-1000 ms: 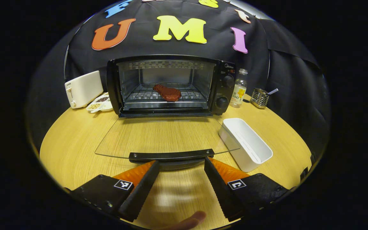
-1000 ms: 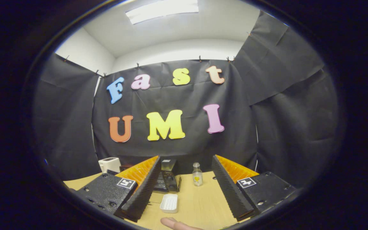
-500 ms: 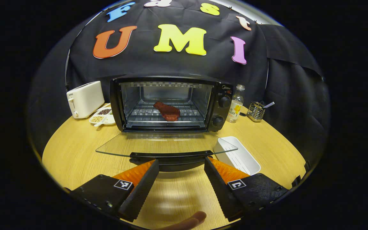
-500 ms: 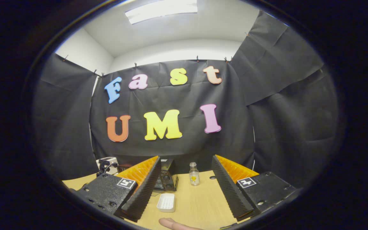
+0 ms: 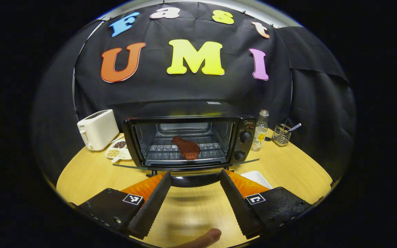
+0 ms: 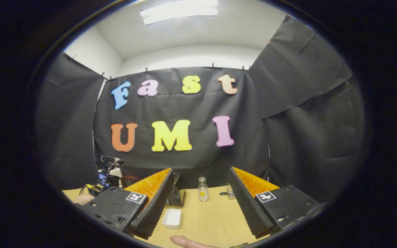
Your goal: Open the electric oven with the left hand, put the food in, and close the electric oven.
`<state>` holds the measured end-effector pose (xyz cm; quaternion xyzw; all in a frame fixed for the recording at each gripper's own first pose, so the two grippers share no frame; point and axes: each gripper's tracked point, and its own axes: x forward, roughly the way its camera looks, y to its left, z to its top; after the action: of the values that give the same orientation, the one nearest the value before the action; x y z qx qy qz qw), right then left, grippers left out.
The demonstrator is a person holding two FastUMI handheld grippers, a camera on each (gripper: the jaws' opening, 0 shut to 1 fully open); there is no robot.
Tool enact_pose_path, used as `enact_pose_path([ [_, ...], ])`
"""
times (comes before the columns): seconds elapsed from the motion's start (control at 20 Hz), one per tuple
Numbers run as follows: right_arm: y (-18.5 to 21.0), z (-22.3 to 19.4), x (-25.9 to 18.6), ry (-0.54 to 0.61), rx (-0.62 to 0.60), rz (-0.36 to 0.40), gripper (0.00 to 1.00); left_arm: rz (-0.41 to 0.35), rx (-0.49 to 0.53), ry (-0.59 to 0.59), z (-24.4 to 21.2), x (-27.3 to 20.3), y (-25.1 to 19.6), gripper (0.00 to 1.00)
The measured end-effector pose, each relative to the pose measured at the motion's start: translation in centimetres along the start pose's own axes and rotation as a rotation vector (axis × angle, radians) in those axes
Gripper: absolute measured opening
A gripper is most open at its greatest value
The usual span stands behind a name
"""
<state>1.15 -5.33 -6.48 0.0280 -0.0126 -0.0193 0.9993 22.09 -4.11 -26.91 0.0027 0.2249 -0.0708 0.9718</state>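
Glass of the oven door (image 5: 184,165) seen nearly edge-on in the left gripper view, hinged down at about level, its dark handle (image 5: 193,179) lying between the spread fingers of the left gripper (image 5: 193,193). Released, jaws wide; whether either finger touches the handle cannot be told. Beyond, the electric oven (image 5: 188,141) open at the far middle of the wooden table (image 5: 84,172), the reddish food (image 5: 186,149) resting on the wire rack inside. To the far left a white toaster (image 5: 98,129) and a small dish (image 5: 118,153); to the right a bottle (image 5: 260,130), a wire holder (image 5: 282,134), and a white tray (image 5: 257,177) near the right finger.

In the right gripper view, the right gripper (image 6: 198,201) likewise released and holding nothing, raised above the table, with the white tray (image 6: 172,218) and bottle (image 6: 202,189) between its fingers farther off.

Likely step: closing the door. Risks: handle slipping out of the open jaws so the door drops back down; a lopsided lift twisting the door; a hard swing jolting the oven and shifting the food on the rack.
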Motion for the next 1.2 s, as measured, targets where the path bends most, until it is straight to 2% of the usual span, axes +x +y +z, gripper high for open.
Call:
enact_pose_path([
  [0.2, -0.9, 0.6, -0.2, -0.020, -0.018, -0.037, 0.95, -0.001, -0.023, -0.024, 2.1, 1.8, 0.5, 0.93],
  [0.25, -0.9, 0.6, -0.3, -0.020, -0.020, -0.039, 0.95, -0.001, -0.028, -0.010, 2.2, 2.1, 0.4, 0.93],
  [0.5, -0.9, 0.8, -0.6, -0.027, -0.020, -0.034, 0.96, 0.014, 0.029, -0.091, 4.6, 4.1, 1.0, 0.93],
  [0.7, -0.9, 0.4, -0.6, -0.017, -0.023, -0.035, 0.95, 0.003, 0.020, -0.111, 6.4, 5.8, 1.1, 0.93],
  [0.85, -1.1, 0.4, -0.4, -0.021, -0.042, -0.050, 1.00, 0.008, 0.013, -0.113, 7.6, 7.3, 2.2, 0.93],
  [0.9, -1.1, 0.2, -0.3, -0.017, -0.047, -0.053, 1.00, 0.014, 0.006, -0.109, 7.9, 7.5, 2.6, 0.93],
  [0.95, -1.0, 0.0, -0.2, -0.012, -0.047, -0.053, 0.96, 0.023, 0.002, -0.102, 8.1, 7.4, 3.0, 0.94],
  [1.0, -1.1, -0.2, -0.1, -0.004, -0.042, -0.055, 0.96, 0.028, -0.002, -0.109, 8.4, 6.9, 3.3, 0.95],
  [1.05, -1.2, -0.4, 0.1, 0.002, -0.040, -0.061, 1.00, 0.024, -0.006, -0.116, 8.7, 6.5, 3.2, 0.95],
  [1.15, -1.3, -1.0, 0.6, 0.015, -0.049, -0.074, 1.00, 0.016, -0.006, -0.131, 9.1, 5.3, 3.2, 0.94],
  [1.2, -1.3, -1.1, 0.6, 0.022, -0.052, -0.077, 0.96, 0.014, -0.001, -0.140, 9.4, 4.6, 3.1, 0.95],
])
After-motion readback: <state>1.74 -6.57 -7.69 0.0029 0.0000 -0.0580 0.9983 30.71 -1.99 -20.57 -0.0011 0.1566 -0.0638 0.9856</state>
